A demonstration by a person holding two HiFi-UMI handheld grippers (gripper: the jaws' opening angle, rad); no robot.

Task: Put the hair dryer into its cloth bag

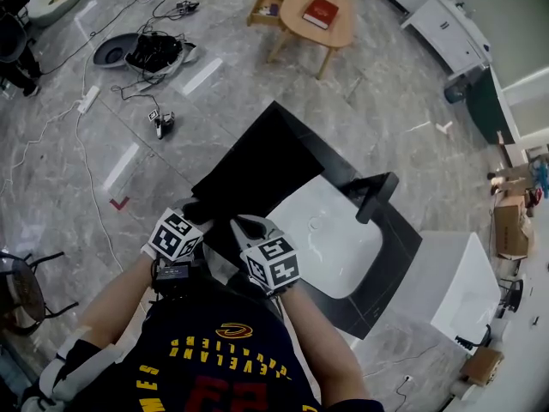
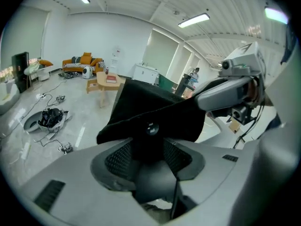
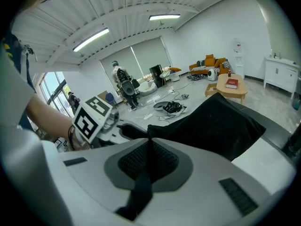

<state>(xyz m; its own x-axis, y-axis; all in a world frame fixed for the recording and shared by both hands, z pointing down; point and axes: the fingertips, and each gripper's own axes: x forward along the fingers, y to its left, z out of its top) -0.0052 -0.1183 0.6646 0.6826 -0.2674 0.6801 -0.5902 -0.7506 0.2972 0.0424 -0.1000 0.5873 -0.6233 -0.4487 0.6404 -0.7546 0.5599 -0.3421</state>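
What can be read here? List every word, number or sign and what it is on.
"CLEVELAND": yellow letters on the shirt, upside down in the head view.
Red digits below it: cut off by the frame, unreadable.
Red book on the small table: cover too small to read.

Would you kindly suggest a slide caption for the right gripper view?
Right gripper shut on the black cloth bag's edge, a wooden table beyond.

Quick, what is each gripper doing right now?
Left gripper: closed on a dark rounded thing, likely the hair dryer.
Right gripper: closed on the bag.
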